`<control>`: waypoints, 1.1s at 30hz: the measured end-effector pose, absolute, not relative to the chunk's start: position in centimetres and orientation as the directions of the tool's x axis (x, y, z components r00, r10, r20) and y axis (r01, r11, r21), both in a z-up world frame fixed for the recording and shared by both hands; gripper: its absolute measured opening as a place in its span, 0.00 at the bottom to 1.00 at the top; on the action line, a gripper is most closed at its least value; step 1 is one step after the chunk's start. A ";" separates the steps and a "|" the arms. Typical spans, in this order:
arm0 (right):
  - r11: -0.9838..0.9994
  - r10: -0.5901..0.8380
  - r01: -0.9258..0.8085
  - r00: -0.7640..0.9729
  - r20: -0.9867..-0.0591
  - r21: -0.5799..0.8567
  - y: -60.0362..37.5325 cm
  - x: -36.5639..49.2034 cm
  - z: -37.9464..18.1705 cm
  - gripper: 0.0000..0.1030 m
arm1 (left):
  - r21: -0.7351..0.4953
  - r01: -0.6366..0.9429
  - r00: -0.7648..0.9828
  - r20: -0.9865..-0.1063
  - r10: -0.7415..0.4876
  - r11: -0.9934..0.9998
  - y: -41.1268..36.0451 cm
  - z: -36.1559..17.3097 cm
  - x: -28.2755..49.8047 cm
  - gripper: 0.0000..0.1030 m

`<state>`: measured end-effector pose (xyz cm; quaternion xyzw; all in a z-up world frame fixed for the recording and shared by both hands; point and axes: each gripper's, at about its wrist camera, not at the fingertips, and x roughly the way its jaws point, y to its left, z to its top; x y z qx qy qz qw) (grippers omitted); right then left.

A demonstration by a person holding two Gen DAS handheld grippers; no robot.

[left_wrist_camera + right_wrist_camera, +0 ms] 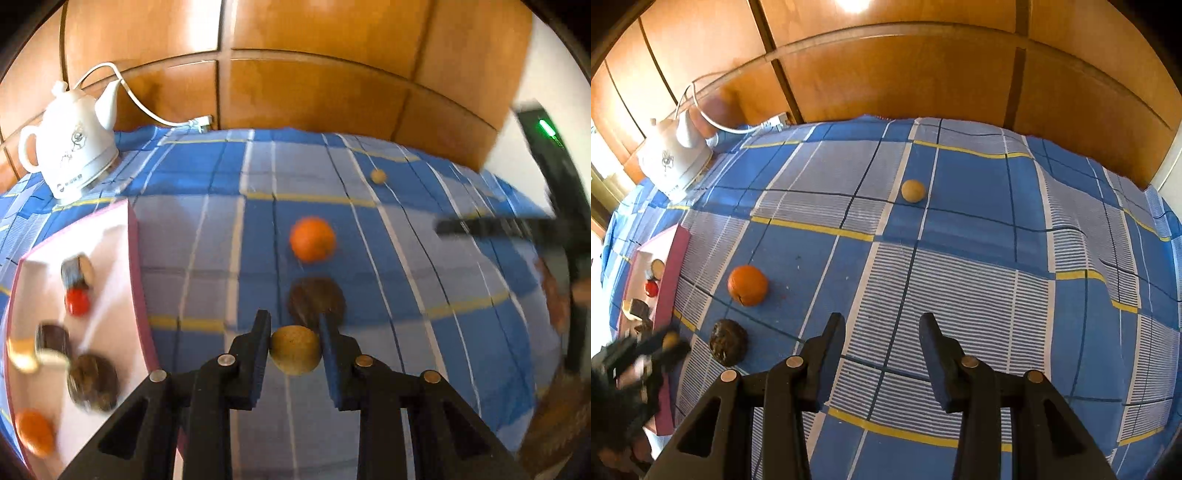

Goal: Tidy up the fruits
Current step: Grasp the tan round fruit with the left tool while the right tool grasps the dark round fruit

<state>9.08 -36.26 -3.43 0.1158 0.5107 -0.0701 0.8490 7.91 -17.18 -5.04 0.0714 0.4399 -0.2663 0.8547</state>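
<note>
Left wrist view: a small tan fruit (294, 350) is pinched by the left gripper (295, 332). The right gripper (882, 332) is held spread, with nothing between its fingers.

The right gripper (882, 325) hangs with parted jaws, nothing between them, over the checked cloth (960, 280); an orange (748, 285) lies to its left.

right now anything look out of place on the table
Mostly the kettle: a white electric one with its cord trailing, on the same tablecloth as the fruit. An orange and two brownish fruits still lie outside the pink tray.
</note>
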 end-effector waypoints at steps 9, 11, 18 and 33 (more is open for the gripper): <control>0.979 0.032 0.166 0.456 -0.889 0.120 -34.8 9.4 -4.2 0.41 | -0.050 0.568 0.472 -0.798 -0.375 0.822 -17.1 -7.7 3.3 0.26; 0.982 0.052 0.137 0.455 -0.889 0.127 -34.2 9.5 -4.3 0.41 | -0.050 0.566 0.477 -0.794 -0.377 0.823 -17.0 -8.0 3.2 0.26; 0.980 0.183 -0.012 0.435 -0.881 0.198 -30.7 9.5 -4.8 0.41 | -0.057 0.568 0.493 -0.775 -0.395 0.821 -16.8 -8.4 3.1 0.26; 0.974 0.226 -0.117 0.378 -0.898 0.196 -22.4 12.9 -6.9 0.57 | -0.094 0.565 0.481 -0.769 -0.420 0.820 -16.4 -8.7 3.3 0.27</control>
